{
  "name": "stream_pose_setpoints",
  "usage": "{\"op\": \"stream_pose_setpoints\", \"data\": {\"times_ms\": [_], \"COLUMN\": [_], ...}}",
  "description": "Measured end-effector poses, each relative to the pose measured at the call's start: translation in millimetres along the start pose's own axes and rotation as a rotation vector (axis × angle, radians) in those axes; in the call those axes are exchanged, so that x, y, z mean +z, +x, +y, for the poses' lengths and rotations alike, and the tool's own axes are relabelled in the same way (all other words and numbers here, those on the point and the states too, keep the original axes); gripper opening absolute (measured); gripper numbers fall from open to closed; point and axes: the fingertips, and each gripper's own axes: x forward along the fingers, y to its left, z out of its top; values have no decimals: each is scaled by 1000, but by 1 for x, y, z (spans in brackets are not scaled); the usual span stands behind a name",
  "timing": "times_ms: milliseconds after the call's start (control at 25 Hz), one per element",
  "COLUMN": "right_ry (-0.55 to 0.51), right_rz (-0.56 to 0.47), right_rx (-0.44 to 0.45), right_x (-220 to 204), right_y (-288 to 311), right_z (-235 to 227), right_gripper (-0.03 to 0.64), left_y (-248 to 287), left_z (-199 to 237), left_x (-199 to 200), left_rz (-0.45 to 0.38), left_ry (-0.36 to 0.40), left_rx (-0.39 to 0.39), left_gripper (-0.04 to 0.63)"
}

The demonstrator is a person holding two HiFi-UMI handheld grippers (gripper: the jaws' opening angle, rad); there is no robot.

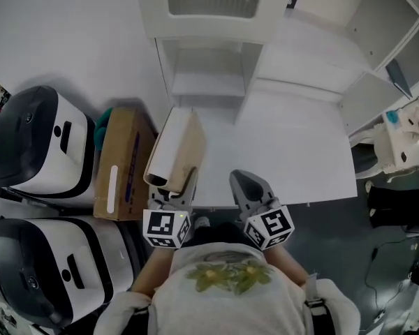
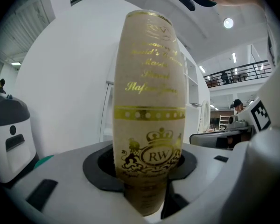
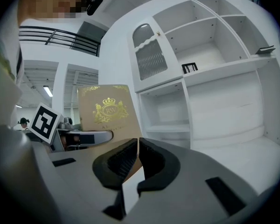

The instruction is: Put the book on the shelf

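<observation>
A: Where is the book (image 1: 176, 145) at this moment?

B: It stands upright between the fingers (image 2: 60, 176) of the left gripper (image 1: 180, 187). They are closed on the lower part of its spine, and most of the book rises above them. The right gripper (image 1: 246, 187) holds nothing. Its fingers (image 3: 164, 164) are almost together, near the book but not touching it.

A: How will the book handle?

B: It is probably a stiff hardcover and rather heavy for a grip so low. The cover looks smooth, so the book may tilt or slip. A hold across both covers, close to the spine, seems the safest.

A: What does one view give that another does not?

B: The left gripper view shows only the spine with its gold print. The right gripper view shows the front cover with its crest, and the white shelf (image 3: 214, 73) open ahead of its fingertips. Only the head view shows both grippers side by side.
</observation>
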Motion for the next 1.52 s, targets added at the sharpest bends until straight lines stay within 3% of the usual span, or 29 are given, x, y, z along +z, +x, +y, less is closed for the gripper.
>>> {"op": "stream_pose_setpoints", "data": {"times_ms": [400,840,1520], "right_ry": [35,29,37], "right_rz": [43,27,0], "right_rx": [-52,-6,44], "right_x": [-9,13,9], "right_y": [5,36,62], "right_z": [-36,-74,-114], "right_gripper": [35,35,35], "left_y": [47,91,150], "left_z": [-3,0,8], "left_x": [10,27,37], "left_rz": [-18,-23,-38], "left_ry": [-11,12,67], "left_rx": [-18,19,80], "left_gripper": [225,225,225]}}
